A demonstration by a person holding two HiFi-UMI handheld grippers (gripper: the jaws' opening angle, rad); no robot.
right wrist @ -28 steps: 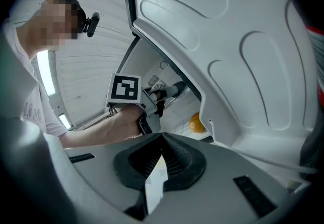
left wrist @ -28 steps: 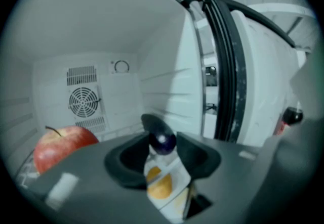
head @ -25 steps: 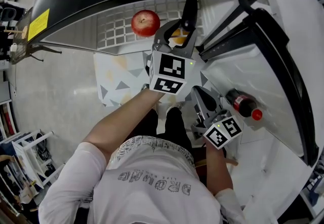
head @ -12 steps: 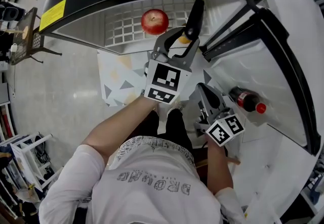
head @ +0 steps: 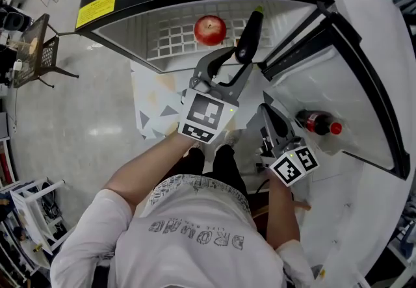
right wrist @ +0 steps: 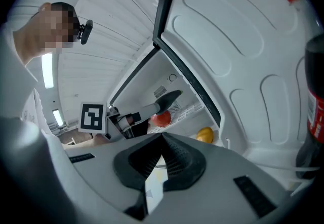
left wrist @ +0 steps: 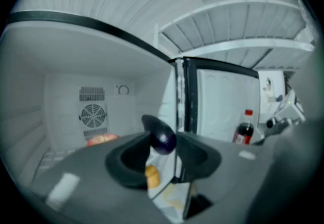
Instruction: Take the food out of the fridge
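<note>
While the left claw grips an eggplant at upper centre, the fridge shelf holds an apple, the door holds a cola bottle, and the right claw is clenched and empty.

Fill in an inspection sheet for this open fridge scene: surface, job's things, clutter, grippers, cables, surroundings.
Surface: white wire shelf inside the open fridge.
Job's things: red apple on the shelf; eggplant gripped; yellow fruit inside the fridge.
Clutter: cola bottle in the door shelf.
Grippers: left gripper shut on the eggplant; right gripper jaws together, empty.
Cables: nothing seen.
Surroundings: patterned mat on grey floor; white rack lower left.
</note>
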